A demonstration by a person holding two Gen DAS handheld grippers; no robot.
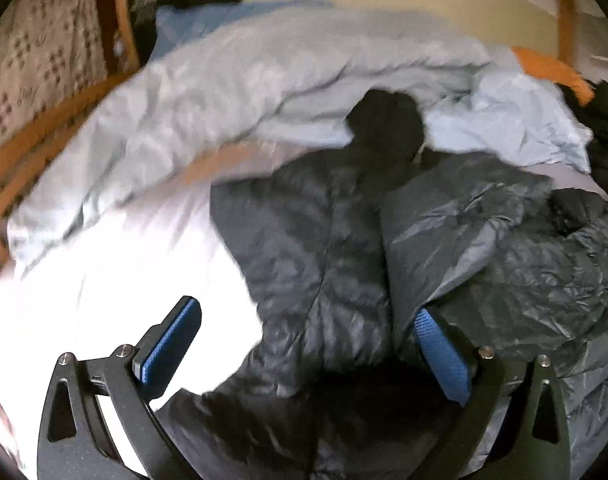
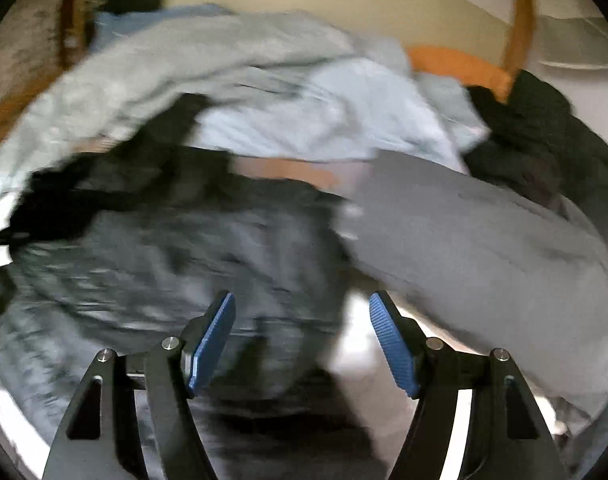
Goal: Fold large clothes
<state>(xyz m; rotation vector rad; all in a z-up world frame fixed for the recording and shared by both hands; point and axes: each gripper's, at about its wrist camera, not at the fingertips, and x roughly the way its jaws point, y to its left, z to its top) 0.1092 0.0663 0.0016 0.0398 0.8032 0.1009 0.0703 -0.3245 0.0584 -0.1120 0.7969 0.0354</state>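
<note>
A dark grey puffer jacket point(image 1: 328, 248) lies crumpled on a white sheet point(image 1: 116, 280), its black hood point(image 1: 384, 120) toward the back. My left gripper point(image 1: 308, 340) hovers low over the jacket's near edge, wide open; a jacket fold covers the tip of its right pad point(image 1: 444, 360), and nothing is pinched. In the blurred right wrist view the same jacket point(image 2: 176, 264) fills the left half, and a plain grey garment point(image 2: 464, 248) lies to the right. My right gripper point(image 2: 304, 340) is open above the gap between them, holding nothing.
A pale blue quilt point(image 1: 232, 92) is bunched along the back of the bed. An orange wooden frame point(image 1: 560, 12) rises behind it. Black clothes point(image 2: 544, 132) are piled at the back right. A patterned cloth point(image 1: 36, 60) hangs at the far left.
</note>
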